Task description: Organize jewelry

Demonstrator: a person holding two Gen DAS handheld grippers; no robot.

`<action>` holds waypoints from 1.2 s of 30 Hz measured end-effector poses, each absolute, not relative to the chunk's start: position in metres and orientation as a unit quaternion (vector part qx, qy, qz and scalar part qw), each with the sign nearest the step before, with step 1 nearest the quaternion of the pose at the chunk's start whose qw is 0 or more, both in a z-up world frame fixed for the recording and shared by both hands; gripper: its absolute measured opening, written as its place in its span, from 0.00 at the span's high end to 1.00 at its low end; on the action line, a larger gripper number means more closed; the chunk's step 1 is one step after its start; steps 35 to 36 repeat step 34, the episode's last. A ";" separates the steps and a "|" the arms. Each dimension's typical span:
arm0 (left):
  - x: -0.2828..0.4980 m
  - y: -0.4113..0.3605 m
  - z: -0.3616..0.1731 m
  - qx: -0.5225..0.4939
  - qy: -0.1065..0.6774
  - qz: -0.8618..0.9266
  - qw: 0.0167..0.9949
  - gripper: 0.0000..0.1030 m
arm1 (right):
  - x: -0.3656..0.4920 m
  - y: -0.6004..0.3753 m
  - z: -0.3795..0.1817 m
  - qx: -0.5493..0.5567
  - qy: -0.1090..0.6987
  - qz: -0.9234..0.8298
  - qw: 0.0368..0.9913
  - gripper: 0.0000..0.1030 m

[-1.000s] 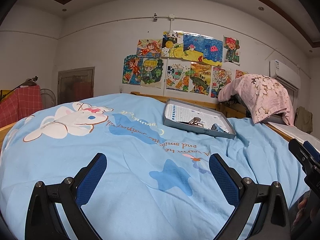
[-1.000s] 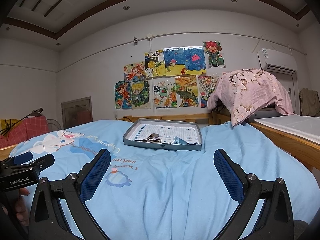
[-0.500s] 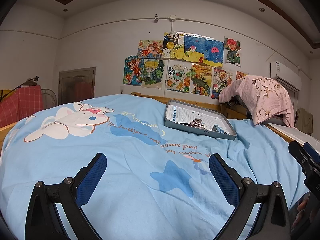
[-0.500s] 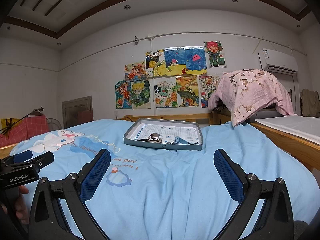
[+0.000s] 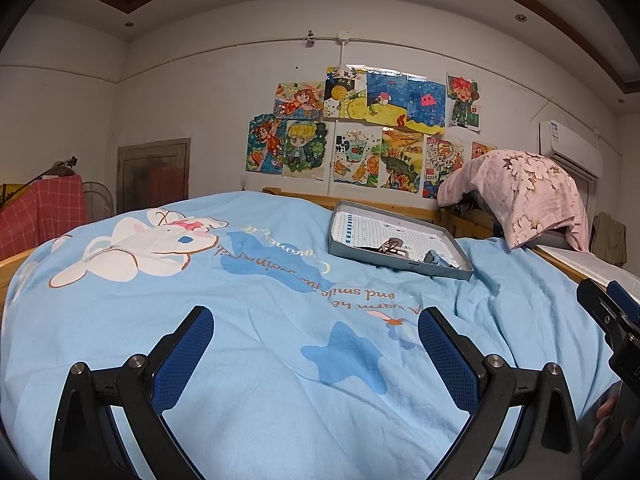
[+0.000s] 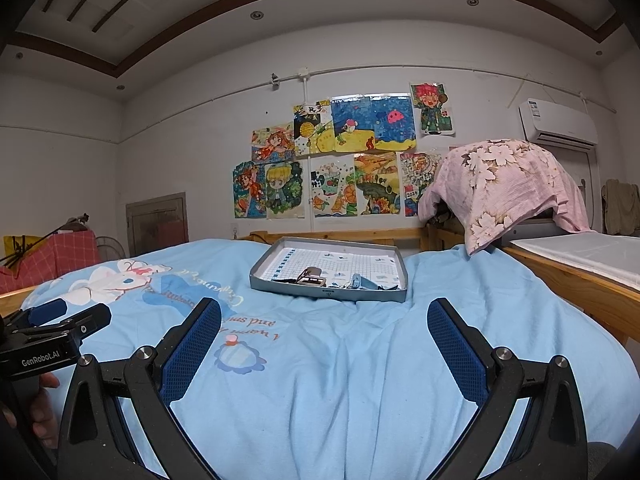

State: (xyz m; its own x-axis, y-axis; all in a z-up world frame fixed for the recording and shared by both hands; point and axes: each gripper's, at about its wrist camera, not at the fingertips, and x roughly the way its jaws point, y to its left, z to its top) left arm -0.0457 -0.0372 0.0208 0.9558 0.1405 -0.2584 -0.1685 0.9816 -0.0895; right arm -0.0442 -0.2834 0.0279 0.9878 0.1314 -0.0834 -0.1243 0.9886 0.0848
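A shallow grey tray [image 5: 400, 256] [image 6: 328, 292] with a grid-paper lining lies on the far part of a light blue bed cover. Small items lie along its near edge: a metal clip-like piece [image 5: 392, 247] [image 6: 311, 276] and small blue-grey pieces [image 5: 436, 259] [image 6: 362, 282]. My left gripper [image 5: 314, 344] is open and empty, low over the cover, well short of the tray. My right gripper [image 6: 324, 336] is open and empty, facing the tray from a short distance. Each gripper shows at the edge of the other's view [image 5: 612, 316] [image 6: 52, 332].
The blue cover [image 6: 340, 380] has a white rabbit print [image 5: 140, 244] at the left. A pink floral cloth [image 6: 504, 184] drapes over something at the back right. A wooden bed frame [image 6: 576, 280] runs along the right. Drawings hang on the wall [image 5: 360, 136].
Both grippers have shifted very slightly; the tray sits a touch lower in the left wrist view. Both stay open and empty.
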 end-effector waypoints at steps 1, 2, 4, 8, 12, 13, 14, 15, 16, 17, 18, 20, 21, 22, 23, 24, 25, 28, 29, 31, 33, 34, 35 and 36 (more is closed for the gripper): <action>-0.046 -0.037 0.021 -0.055 0.127 0.076 0.987 0.00 | -0.044 -0.283 0.028 0.040 0.044 0.065 0.996 0.02; -0.045 -0.037 0.022 -0.053 0.127 0.074 0.988 0.00 | -0.044 -0.283 0.028 0.040 0.044 0.064 0.996 0.02; -0.045 -0.038 0.023 -0.048 0.126 0.073 0.988 0.00 | -0.044 -0.283 0.028 0.040 0.045 0.065 0.996 0.02; -0.044 -0.038 0.024 -0.045 0.125 0.075 0.988 0.00 | -0.043 -0.283 0.027 0.038 0.048 0.066 0.996 0.02; -0.044 -0.037 0.026 -0.054 0.128 0.073 0.988 0.00 | -0.044 -0.283 0.027 0.037 0.048 0.067 0.996 0.02; -0.044 -0.037 0.027 -0.053 0.127 0.071 0.988 0.00 | -0.044 -0.282 0.027 0.036 0.048 0.066 0.996 0.02; -0.045 -0.038 0.028 -0.051 0.125 0.074 0.988 0.00 | -0.044 -0.283 0.027 0.037 0.048 0.067 0.996 0.02; -0.046 -0.039 0.029 -0.047 0.121 0.076 0.989 0.00 | -0.043 -0.283 0.027 0.036 0.049 0.066 0.996 0.02; -0.046 -0.040 0.031 -0.043 0.117 0.076 0.989 0.00 | -0.043 -0.283 0.027 0.036 0.049 0.067 0.996 0.02; -0.047 -0.041 0.031 -0.040 0.115 0.076 0.990 0.00 | -0.043 -0.283 0.027 0.034 0.050 0.067 0.996 0.02; -0.048 -0.042 0.032 -0.037 0.112 0.077 0.990 0.00 | -0.042 -0.284 0.027 0.033 0.051 0.067 0.996 0.02; -0.049 -0.044 0.032 -0.033 0.110 0.077 0.990 0.00 | -0.042 -0.284 0.027 0.033 0.052 0.067 0.996 0.02; -0.049 -0.045 0.031 -0.031 0.110 0.077 0.990 0.00 | -0.042 -0.285 0.027 0.034 0.053 0.067 0.996 0.02; -0.048 -0.045 0.031 -0.029 0.110 0.078 0.990 0.00 | -0.042 -0.285 0.027 0.033 0.052 0.066 0.996 0.02; -0.049 -0.046 0.030 -0.028 0.110 0.078 0.990 0.00 | -0.041 -0.286 0.027 0.034 0.053 0.066 0.996 0.02; -0.049 -0.046 0.030 -0.028 0.111 0.078 0.990 0.00 | -0.041 -0.286 0.027 0.033 0.053 0.066 0.996 0.02; -0.048 -0.046 0.030 -0.028 0.110 0.079 0.990 0.00 | -0.041 -0.286 0.027 0.034 0.053 0.065 0.996 0.02; -0.048 -0.045 0.028 -0.028 0.111 0.082 0.990 0.00 | -0.041 -0.286 0.027 0.033 0.053 0.067 0.996 0.02; -0.048 -0.044 0.027 -0.027 0.112 0.084 0.990 0.00 | -0.041 -0.286 0.027 0.033 0.053 0.067 0.996 0.02; -0.047 -0.044 0.025 -0.026 0.114 0.086 0.989 0.00 | -0.040 -0.286 0.027 0.033 0.053 0.067 0.996 0.02; -0.047 -0.044 0.024 -0.026 0.115 0.087 0.989 0.00 | -0.041 -0.287 0.027 0.033 0.054 0.066 0.996 0.02; -0.047 -0.044 0.023 -0.025 0.116 0.087 0.989 0.00 | -0.040 -0.286 0.027 0.033 0.053 0.066 0.996 0.02; -0.047 -0.044 0.023 -0.025 0.116 0.087 0.989 0.00 | -0.040 -0.286 0.027 0.033 0.053 0.066 0.996 0.02; -0.047 -0.044 0.023 -0.025 0.116 0.087 0.989 0.00 | -0.040 -0.286 0.027 0.033 0.053 0.066 0.996 0.02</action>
